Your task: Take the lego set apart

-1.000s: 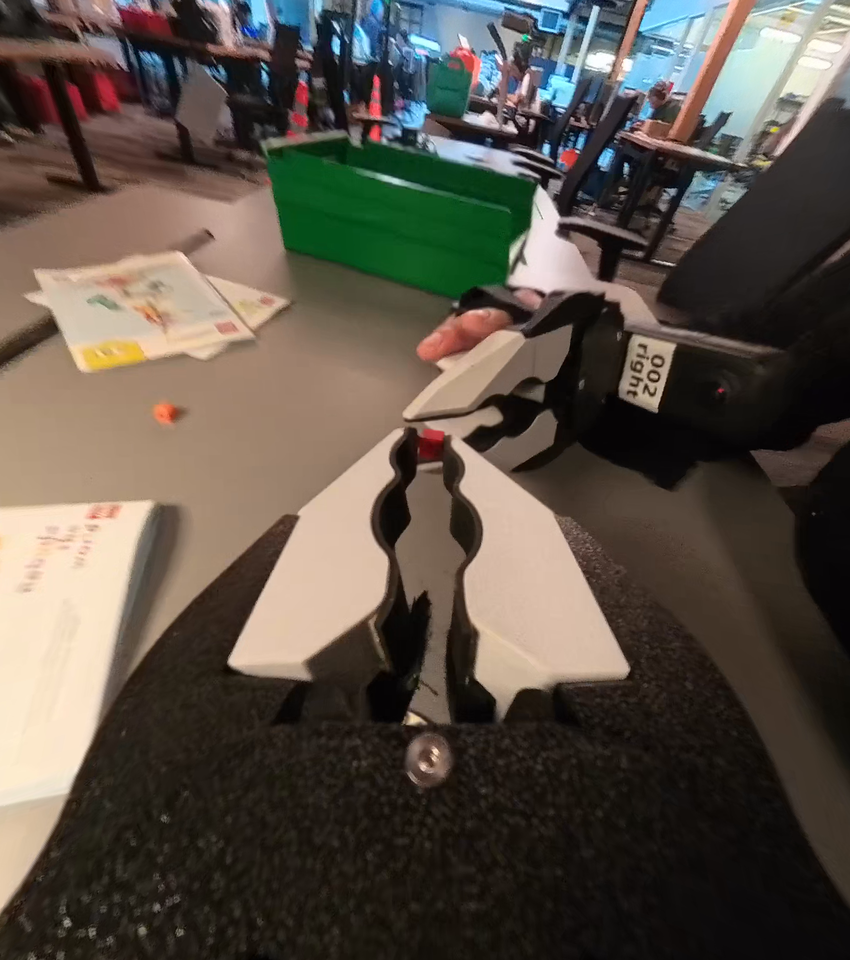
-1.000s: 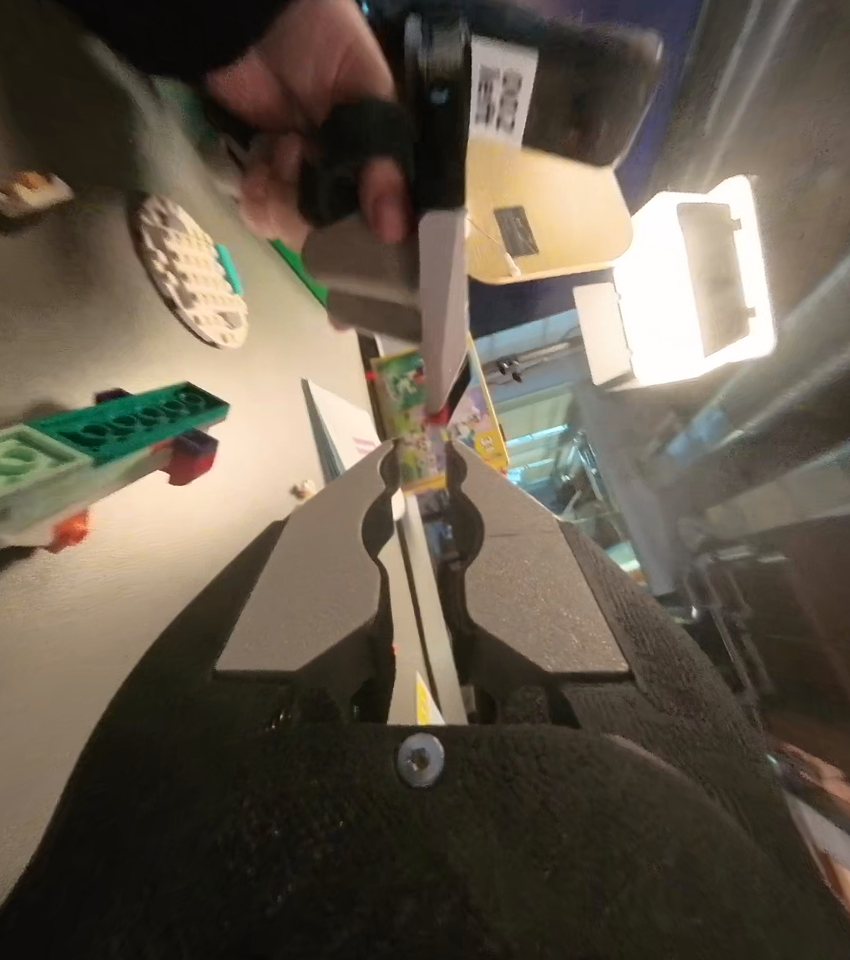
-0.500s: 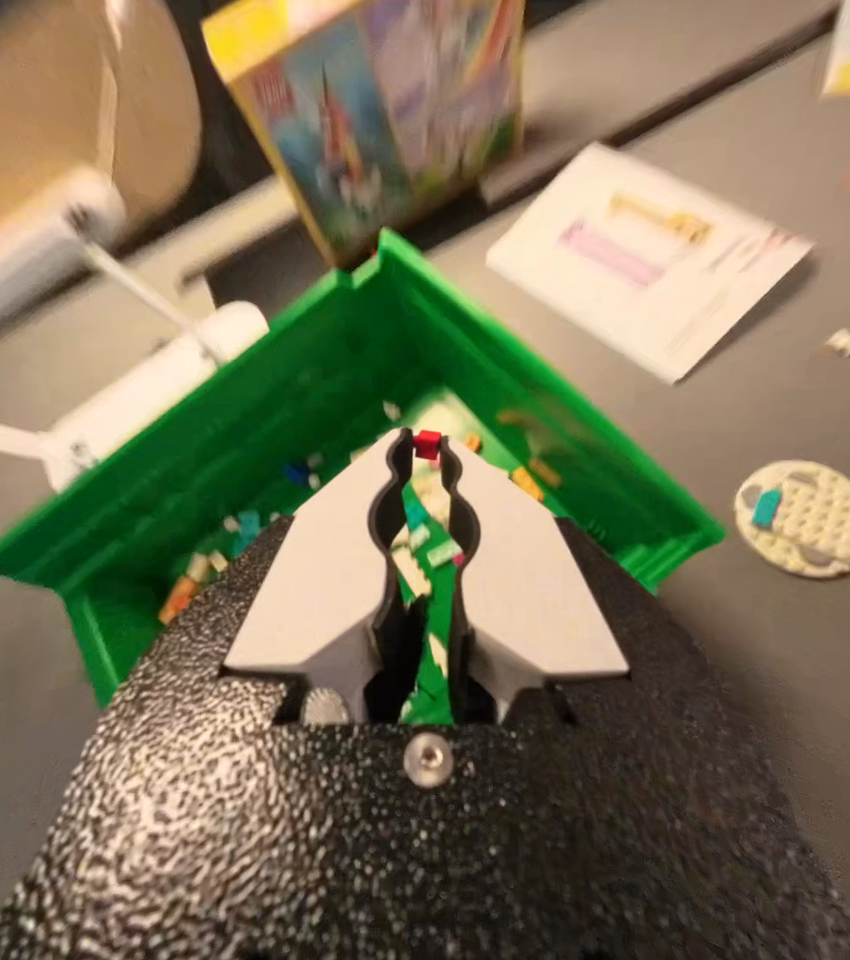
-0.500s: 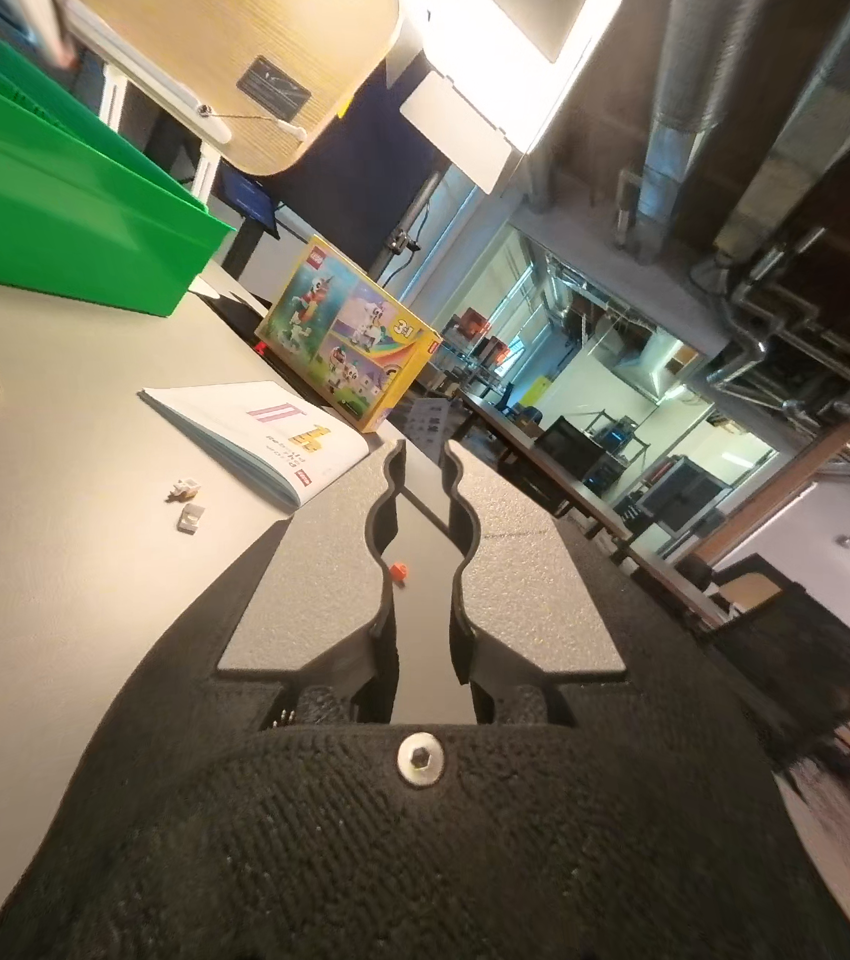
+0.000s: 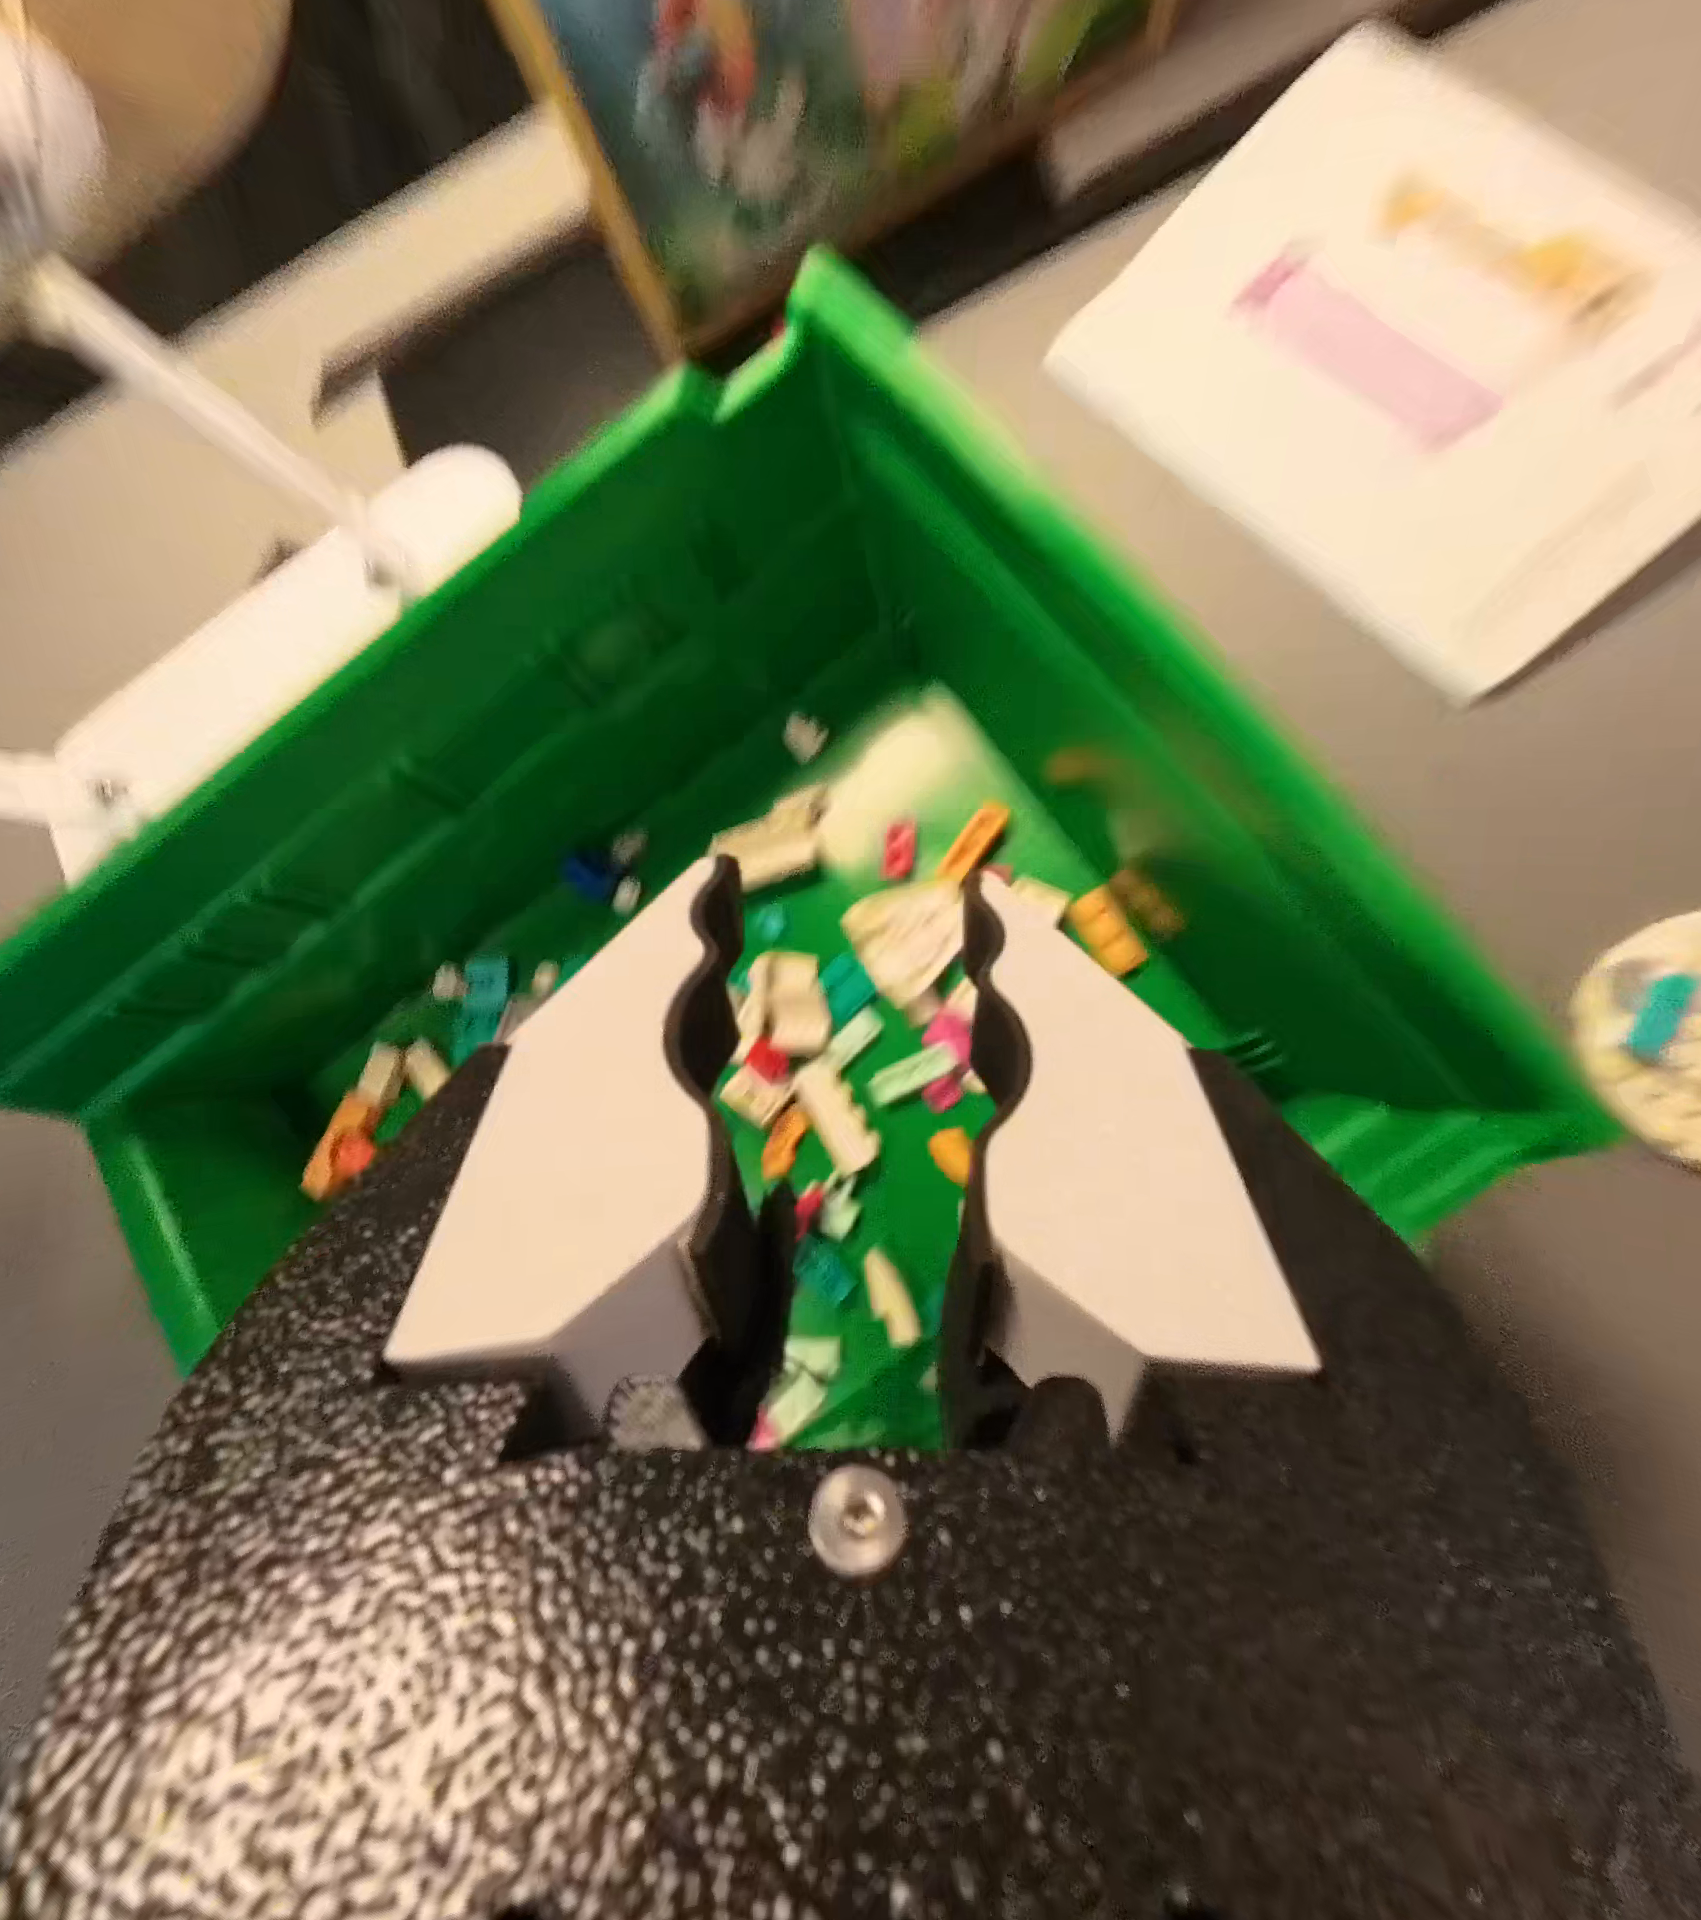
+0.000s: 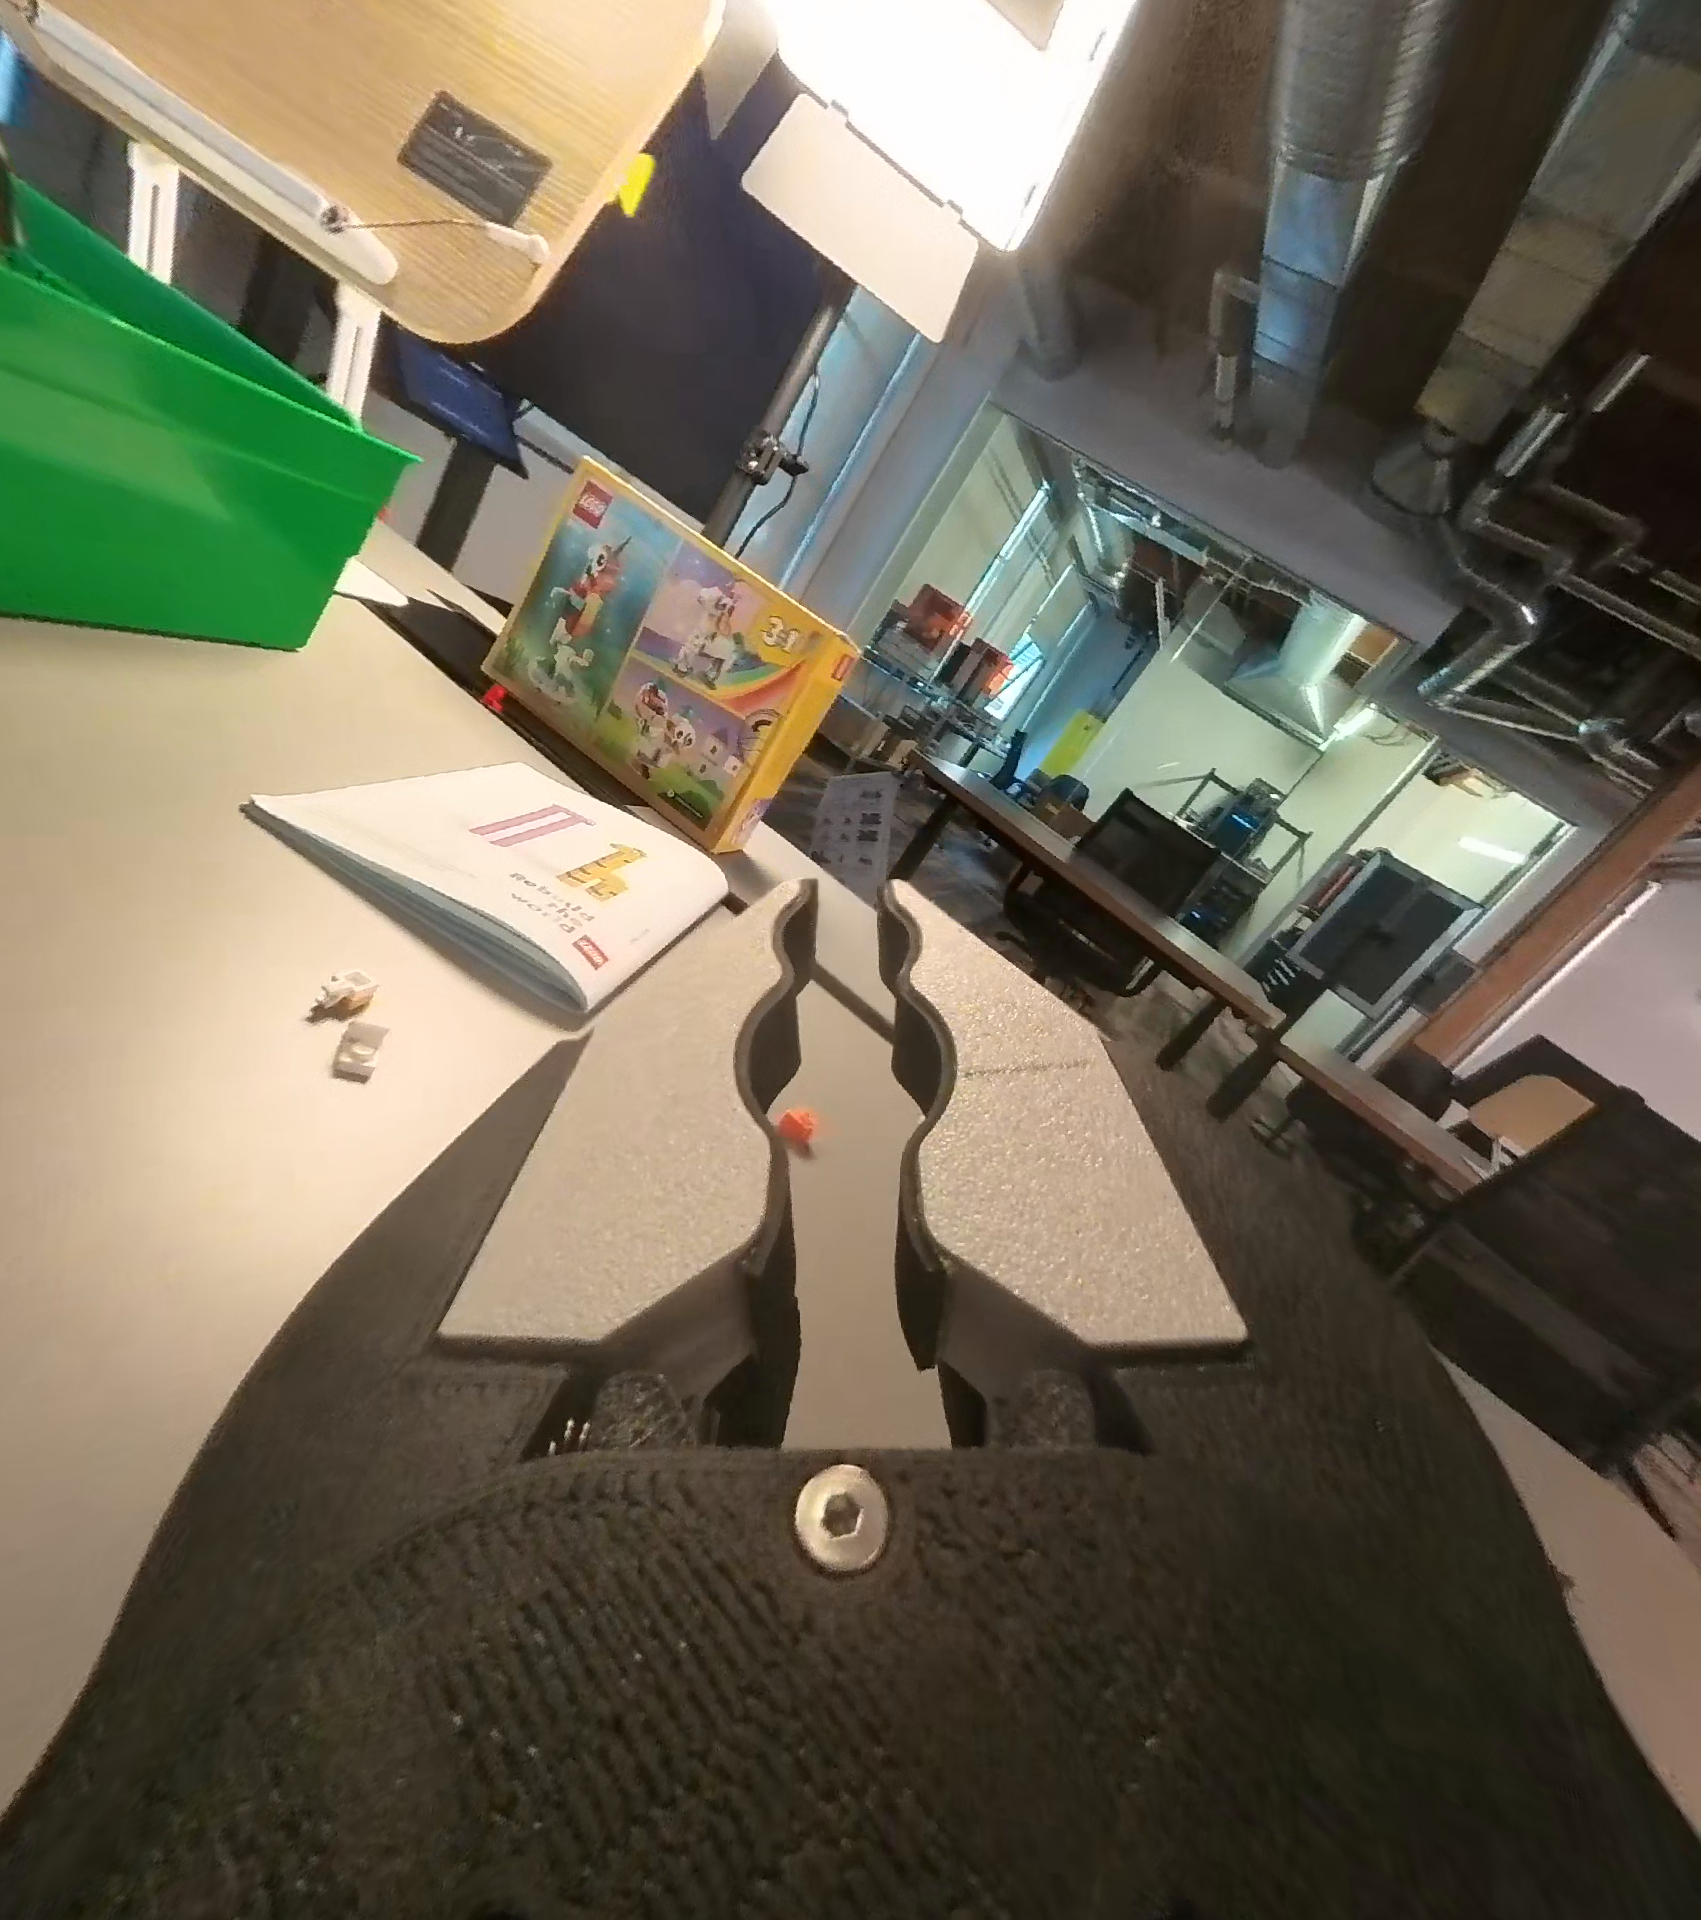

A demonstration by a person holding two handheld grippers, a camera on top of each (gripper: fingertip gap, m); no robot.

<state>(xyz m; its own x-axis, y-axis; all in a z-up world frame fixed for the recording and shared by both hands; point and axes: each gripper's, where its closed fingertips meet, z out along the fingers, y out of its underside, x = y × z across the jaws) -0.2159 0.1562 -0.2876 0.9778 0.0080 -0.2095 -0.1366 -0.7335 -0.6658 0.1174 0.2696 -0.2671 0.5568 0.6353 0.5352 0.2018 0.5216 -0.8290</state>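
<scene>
Both our grippers are empty, with the left one over the green bin of loose bricks.

Our left gripper [image 5: 846, 883] hangs above the green bin [image 5: 534, 665] with its jaws spread wide and nothing between them; the loose lego pieces [image 5: 804, 1039] lie scattered on the bin floor directly below and ahead (the view is blurred). A round cream plate [image 5: 1698, 1049] sits on the table to its right, beyond the bin wall. Our right gripper [image 6: 846, 899] points low across the grey table [image 6: 98, 1091], jaws slightly parted and holding nothing. A small orange piece [image 6: 799, 1120] lies on the table in the gap between its fingers, a booklet [image 6: 503, 862] ahead-left, and the lego box [image 6: 669, 655] stands beyond that.
</scene>
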